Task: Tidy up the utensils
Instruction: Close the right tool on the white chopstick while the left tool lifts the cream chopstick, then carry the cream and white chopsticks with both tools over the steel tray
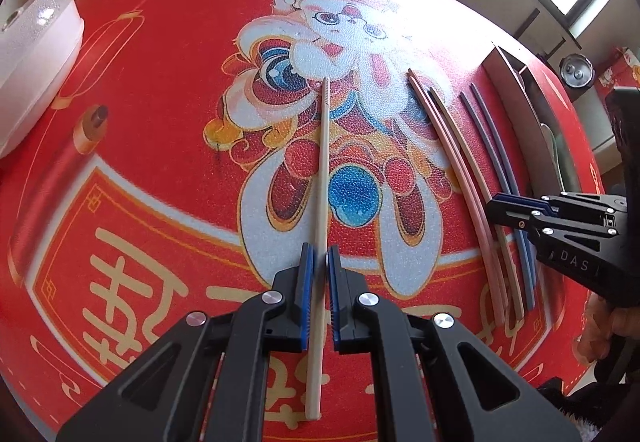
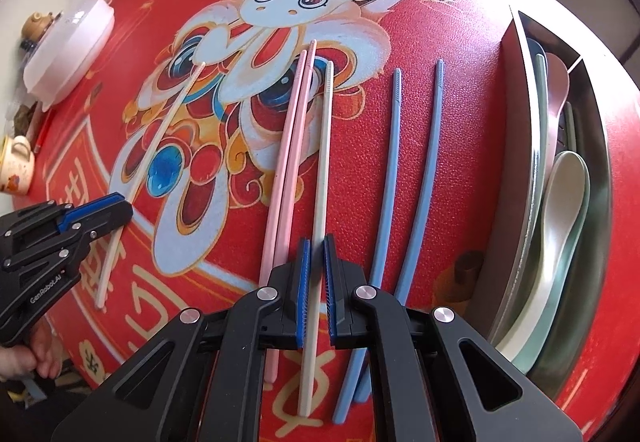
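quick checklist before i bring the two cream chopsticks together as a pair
1. Left gripper shut on the lone cream chopstick: ok.
2. Right gripper shut on the cream chopstick beside the pink pair: ok.
3. Both cream sticks lifted off the mat: cannot tell.
4. Pink chopsticks lying tight against the right gripper's stick, may drag along: not ok.
5. Blue chopsticks apart from the gripped stick: ok.
6. Metal tray at the mat's right side holds only spoons, room for chopsticks: cannot tell.

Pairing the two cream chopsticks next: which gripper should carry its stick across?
Probably left. The left gripper grips the lone cream chopstick; the right gripper already holds its mate beside the pink pair.
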Action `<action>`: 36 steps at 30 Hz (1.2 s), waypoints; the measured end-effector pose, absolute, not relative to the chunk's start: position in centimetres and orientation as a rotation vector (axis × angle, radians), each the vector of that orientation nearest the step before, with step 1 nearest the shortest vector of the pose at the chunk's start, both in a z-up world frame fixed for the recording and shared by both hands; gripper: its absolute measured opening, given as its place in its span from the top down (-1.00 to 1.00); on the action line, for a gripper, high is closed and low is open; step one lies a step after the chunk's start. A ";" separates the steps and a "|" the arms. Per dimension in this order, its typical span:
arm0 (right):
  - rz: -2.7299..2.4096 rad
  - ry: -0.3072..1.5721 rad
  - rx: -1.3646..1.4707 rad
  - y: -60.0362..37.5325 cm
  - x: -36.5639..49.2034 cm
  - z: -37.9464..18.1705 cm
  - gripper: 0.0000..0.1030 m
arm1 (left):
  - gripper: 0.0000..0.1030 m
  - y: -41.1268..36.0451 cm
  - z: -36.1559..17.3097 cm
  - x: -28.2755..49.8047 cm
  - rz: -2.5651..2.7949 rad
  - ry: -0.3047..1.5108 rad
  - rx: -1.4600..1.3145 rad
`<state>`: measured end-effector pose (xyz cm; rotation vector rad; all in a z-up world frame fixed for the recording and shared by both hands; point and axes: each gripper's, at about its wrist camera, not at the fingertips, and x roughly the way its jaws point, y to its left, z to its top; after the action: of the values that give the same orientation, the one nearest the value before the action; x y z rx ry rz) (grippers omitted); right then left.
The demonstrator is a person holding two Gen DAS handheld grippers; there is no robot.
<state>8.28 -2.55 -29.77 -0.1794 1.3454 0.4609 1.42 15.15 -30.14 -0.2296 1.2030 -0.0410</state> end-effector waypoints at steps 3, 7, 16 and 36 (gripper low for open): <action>0.461 1.339 -0.200 -2.4 8.2 -29.8 0.86 | 0.85 15.3 -30.1 1.5 -0.038 1.199 -0.240; 0.453 1.335 -0.218 -2.1 8.0 -29.7 0.86 | 0.85 15.3 -30.1 1.5 -0.029 1.201 -0.250; 0.455 1.327 -0.188 -2.1 7.9 -29.7 0.88 | 0.88 15.8 -30.0 1.2 -0.033 1.186 -0.283; 0.483 1.273 0.087 -6.3 8.1 -25.3 0.88 | 0.89 14.7 -24.7 2.2 -0.139 1.128 -0.422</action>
<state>8.13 -6.32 -25.30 0.0869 1.2733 0.4828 2.17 14.67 -24.74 -0.4216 1.1275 -0.1391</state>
